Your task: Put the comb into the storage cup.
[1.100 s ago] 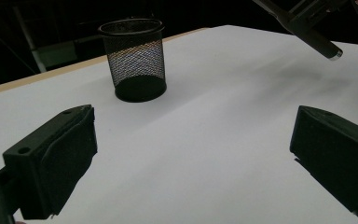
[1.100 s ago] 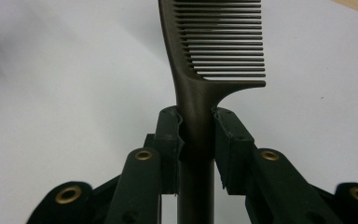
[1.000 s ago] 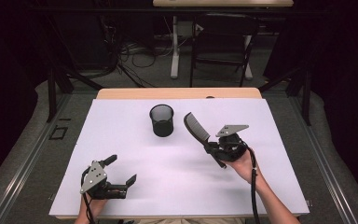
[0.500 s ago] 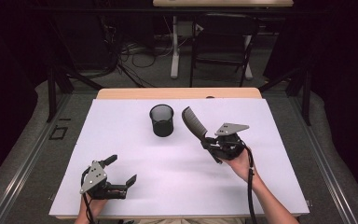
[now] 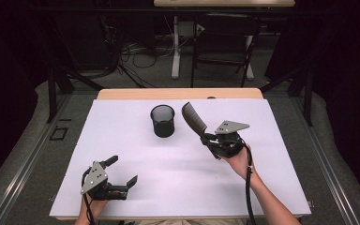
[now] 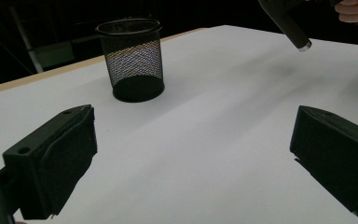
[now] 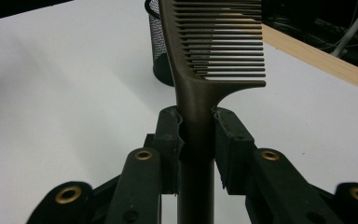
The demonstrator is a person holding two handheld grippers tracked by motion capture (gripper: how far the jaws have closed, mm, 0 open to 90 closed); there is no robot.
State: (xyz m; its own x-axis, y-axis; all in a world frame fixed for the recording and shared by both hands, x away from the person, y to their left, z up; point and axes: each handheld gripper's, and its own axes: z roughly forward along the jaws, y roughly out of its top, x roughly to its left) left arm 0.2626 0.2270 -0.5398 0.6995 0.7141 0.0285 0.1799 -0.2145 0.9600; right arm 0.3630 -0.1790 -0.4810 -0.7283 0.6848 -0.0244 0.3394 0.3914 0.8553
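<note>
Dark brown plastic comb (image 7: 214,56) clamped by handle in right gripper (image 7: 198,140), raised beside black mesh cup (image 5: 162,120); left gripper (image 5: 120,172) held open on white table (image 5: 272,187)

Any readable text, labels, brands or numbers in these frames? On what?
None readable.
Comb: no brand or marking on the teeth or handle.
Mesh cup: no label.
White table cover: blank.
Right tool and left tool: plain black, no print visible.

Left gripper (image 5: 120,171) rests low with jaws spread wide; right gripper (image 5: 206,138) is raised, jaws clamped.
</note>
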